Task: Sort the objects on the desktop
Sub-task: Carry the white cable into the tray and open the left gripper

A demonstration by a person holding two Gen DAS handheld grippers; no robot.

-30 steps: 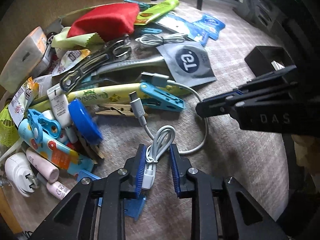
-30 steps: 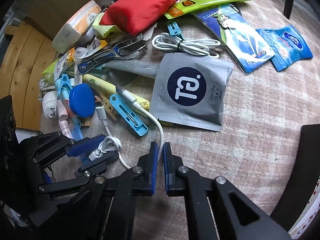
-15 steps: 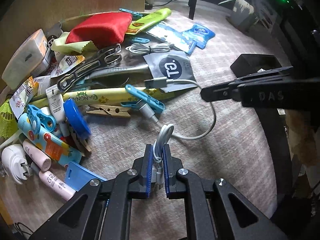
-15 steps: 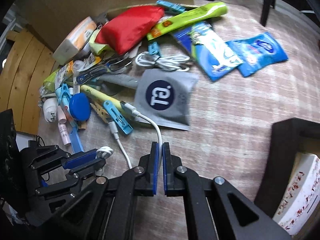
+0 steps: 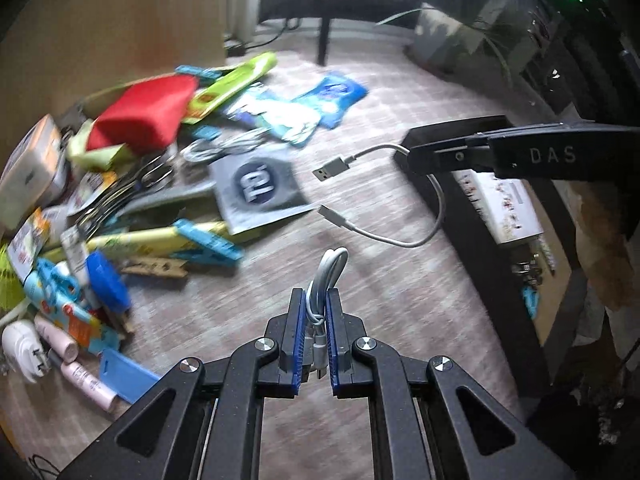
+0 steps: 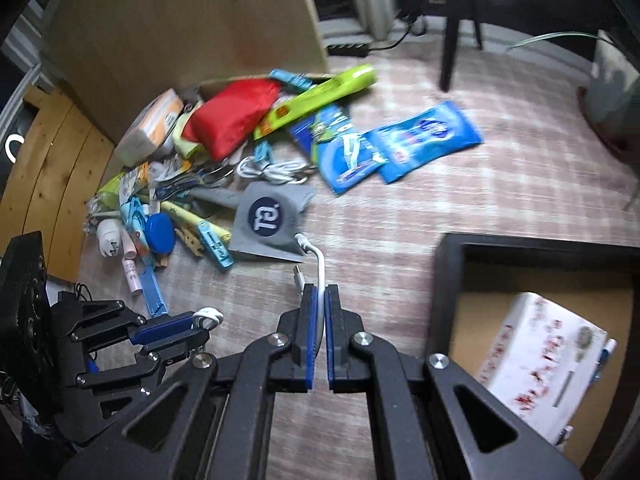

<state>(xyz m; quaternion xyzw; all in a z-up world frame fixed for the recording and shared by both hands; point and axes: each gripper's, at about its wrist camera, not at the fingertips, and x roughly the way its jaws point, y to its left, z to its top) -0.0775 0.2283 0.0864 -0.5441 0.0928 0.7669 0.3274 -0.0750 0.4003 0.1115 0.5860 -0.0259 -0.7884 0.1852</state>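
Observation:
My left gripper [image 5: 312, 304] is shut on a small coiled white cable [image 5: 326, 276] and holds it above the tablecloth. My right gripper [image 6: 320, 300] is shut on a longer white USB cable [image 6: 318, 264], lifted clear of the pile. In the left wrist view that cable [image 5: 424, 216] hangs in a loop from the right gripper [image 5: 412, 156], both plugs dangling free. The left gripper with its coil also shows in the right wrist view [image 6: 196, 322].
A pile of clutter lies at the left: red pouch [image 5: 148, 116], grey sachet [image 5: 256, 188], blue clothespin [image 5: 208, 240], blue wipes pack [image 6: 424, 140], another coiled cable [image 6: 272, 170]. A black open box [image 6: 452, 264] holding a white carton [image 6: 544, 364] stands at the right.
Both grippers have risen and pulled back to the right with their cables. The long cable has come fully off the pile and now hangs near the black box.

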